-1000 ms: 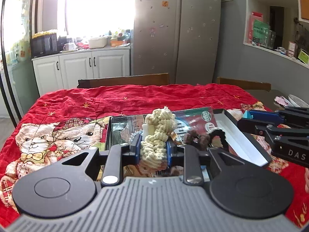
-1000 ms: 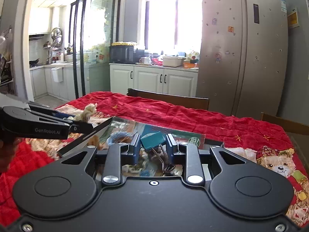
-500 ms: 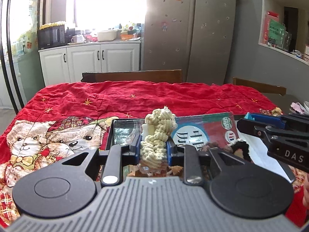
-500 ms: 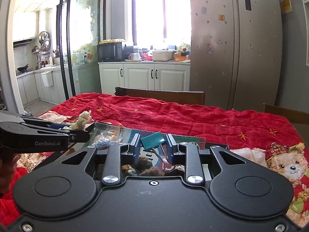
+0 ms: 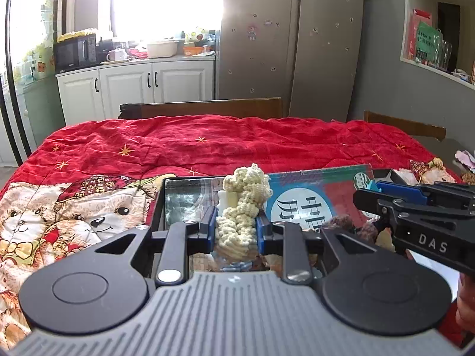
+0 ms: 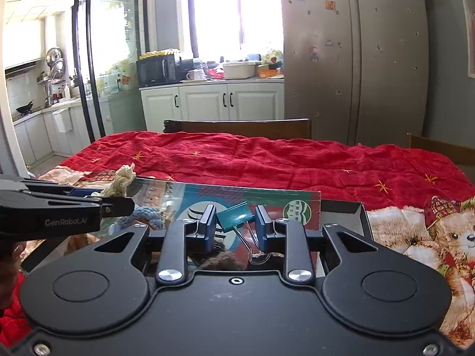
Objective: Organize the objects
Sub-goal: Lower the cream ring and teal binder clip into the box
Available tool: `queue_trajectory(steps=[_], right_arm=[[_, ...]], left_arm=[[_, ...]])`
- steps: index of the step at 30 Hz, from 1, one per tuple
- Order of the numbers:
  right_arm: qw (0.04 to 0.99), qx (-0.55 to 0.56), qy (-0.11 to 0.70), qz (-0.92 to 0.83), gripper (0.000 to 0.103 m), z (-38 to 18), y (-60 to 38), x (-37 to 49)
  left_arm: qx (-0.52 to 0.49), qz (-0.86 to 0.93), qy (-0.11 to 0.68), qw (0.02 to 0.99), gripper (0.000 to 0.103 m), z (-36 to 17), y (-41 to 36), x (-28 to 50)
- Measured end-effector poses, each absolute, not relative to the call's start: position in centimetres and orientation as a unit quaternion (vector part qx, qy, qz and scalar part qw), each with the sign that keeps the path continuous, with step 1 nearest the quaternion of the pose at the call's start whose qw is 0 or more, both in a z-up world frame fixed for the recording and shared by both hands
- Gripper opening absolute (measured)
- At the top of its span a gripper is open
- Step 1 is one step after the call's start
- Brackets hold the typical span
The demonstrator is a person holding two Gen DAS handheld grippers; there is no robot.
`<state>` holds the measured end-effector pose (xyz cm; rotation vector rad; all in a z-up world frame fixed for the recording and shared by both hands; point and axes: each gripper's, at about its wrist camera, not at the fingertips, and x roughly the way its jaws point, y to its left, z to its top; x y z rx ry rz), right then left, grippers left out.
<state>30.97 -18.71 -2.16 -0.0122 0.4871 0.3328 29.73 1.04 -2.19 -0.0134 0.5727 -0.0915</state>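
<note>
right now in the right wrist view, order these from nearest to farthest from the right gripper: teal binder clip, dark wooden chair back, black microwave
1. teal binder clip: clamped in the right gripper.
2. dark wooden chair back: across the table, centre.
3. black microwave: on the far counter, left.

Blown-out daylight from the window [image 5: 166, 3] backlights both sharp, fisheye-bent views.

Layout, from my position:
- My left gripper [image 5: 236, 231]: knitted rope toy [image 5: 242, 204] between its fingers, above the box [image 5: 158, 204].
- My right gripper [image 6: 235, 227]: binder clip [image 6: 234, 212] between its fingers, to the right of my left gripper, also above the box.
- Box: on the tablecloth [image 6: 267, 160], a booklet [image 6: 267, 201] inside it.
- Chair [image 5: 207, 108]: behind the table.
- Refrigerator [image 5: 291, 41]: behind the chair, cabinets [image 5: 133, 89] to its left.
</note>
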Motion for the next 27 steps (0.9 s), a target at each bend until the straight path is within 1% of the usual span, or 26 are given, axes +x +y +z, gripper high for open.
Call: queue_trajectory(steps=[27], right_arm=[[0.945, -0.013, 0.289, 0.155, 0.027, -4.2, -17.8, 33.1]], left_arm=[[0.019, -0.045, 0.308, 0.95, 0.031, -3.8, 0.3, 30.8]])
